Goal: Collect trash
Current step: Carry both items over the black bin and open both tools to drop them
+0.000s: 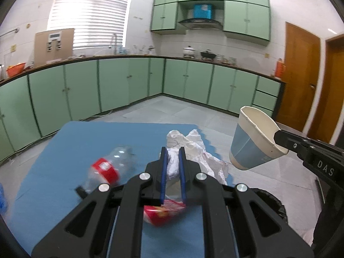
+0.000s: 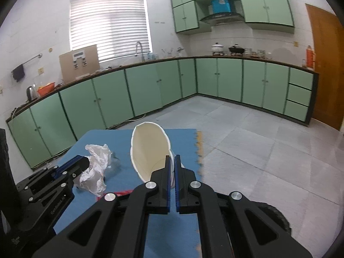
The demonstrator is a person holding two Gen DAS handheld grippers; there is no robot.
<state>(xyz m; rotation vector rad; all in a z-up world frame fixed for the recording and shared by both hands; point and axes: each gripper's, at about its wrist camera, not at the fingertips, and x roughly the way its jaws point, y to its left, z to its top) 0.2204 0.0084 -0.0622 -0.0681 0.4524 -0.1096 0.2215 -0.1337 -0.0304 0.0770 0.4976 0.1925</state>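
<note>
While both grippers hang above the blue mat, we see each one carrying a piece of trash. The left gripper has its blue pads clamped on a crumpled white paper, which bunches between the fingers and spills out past their tips; in the right wrist view the same paper trails from the left gripper at the lower left. The right gripper has its jaws pressed nearly together on the rim of a paper cup, whose white inside faces the camera; in the left wrist view we see that cup, blue and white outside, held tilted off the mat's right edge over the grey tiled floor. On the mat lie a clear plastic bottle with a red label, blurred, and a red wrapper directly below the left gripper. Green cabinets line the walls beyond.
</note>
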